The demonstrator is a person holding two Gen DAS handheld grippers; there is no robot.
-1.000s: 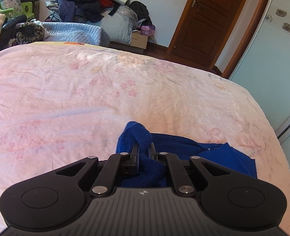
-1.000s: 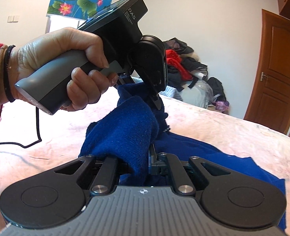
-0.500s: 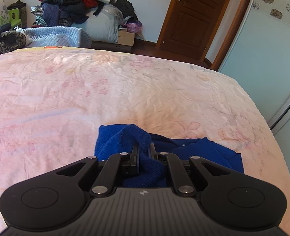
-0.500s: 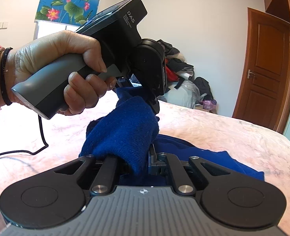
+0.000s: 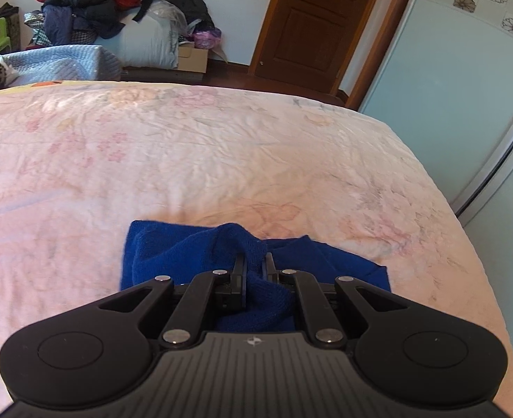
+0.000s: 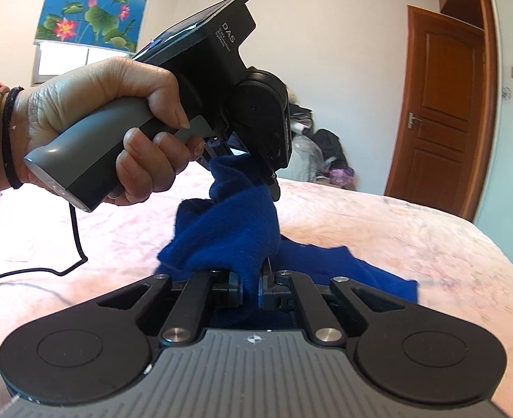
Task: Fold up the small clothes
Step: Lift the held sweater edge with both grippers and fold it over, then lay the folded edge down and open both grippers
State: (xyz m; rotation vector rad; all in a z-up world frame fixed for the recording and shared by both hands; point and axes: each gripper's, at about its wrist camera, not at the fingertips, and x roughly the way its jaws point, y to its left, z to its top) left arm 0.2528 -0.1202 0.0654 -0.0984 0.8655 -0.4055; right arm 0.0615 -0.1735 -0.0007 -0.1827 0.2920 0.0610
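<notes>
A small blue knit garment (image 5: 187,254) lies partly on the pink floral bedsheet (image 5: 187,160). My left gripper (image 5: 254,264) is shut on a raised fold of it. In the right wrist view the left gripper (image 6: 242,170) hangs above the bed, held by a hand, with the blue garment (image 6: 235,230) draped from it. My right gripper (image 6: 251,285) is shut on a lower edge of the same garment, close below the left one. The rest of the cloth (image 6: 361,271) trails to the right on the bed.
A pile of clothes (image 5: 93,3) and bedding sits beyond the bed's far edge. A wooden door (image 5: 312,24) and a sliding wardrobe panel (image 5: 448,87) stand at the right. A black cable (image 6: 47,268) lies on the sheet at the left.
Both grippers have carried the held edge across the bed. More of the blue garment now lies flat on the sheet to the left of the left gripper, and the trailing cloth has drawn in.
</notes>
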